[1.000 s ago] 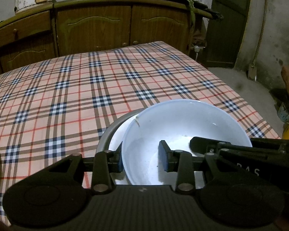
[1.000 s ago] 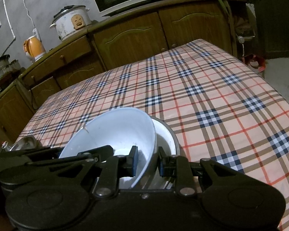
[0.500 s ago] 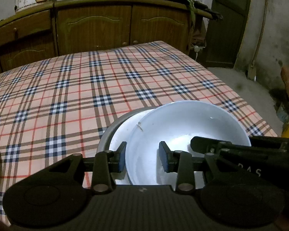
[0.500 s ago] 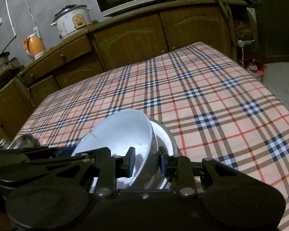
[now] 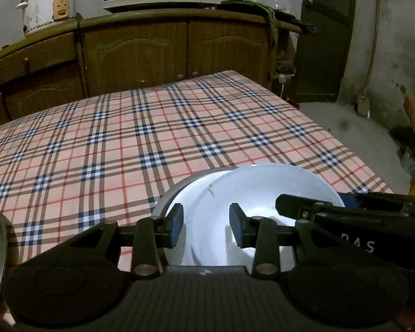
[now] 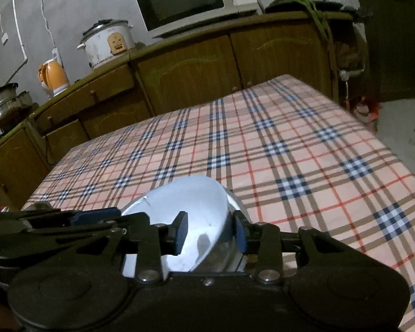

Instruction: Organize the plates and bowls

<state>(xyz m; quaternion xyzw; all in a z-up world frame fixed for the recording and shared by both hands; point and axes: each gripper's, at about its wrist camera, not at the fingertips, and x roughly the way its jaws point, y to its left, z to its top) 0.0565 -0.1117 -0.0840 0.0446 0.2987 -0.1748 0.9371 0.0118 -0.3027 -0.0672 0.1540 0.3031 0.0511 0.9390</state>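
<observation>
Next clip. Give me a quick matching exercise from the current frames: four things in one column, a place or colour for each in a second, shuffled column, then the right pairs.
Things:
1. white bowl
2. microwave
3. kettle
4. rice cooker

Places or colours:
A. orange, standing on the counter left of the rice cooker
B. nested in a metal-rimmed dish on the plaid tablecloth
C. white with a small yellowish panel on its front
D. on the cabinet top, with a dark door and round dials

Pairs: 1-B, 2-D, 3-A, 4-C
</observation>
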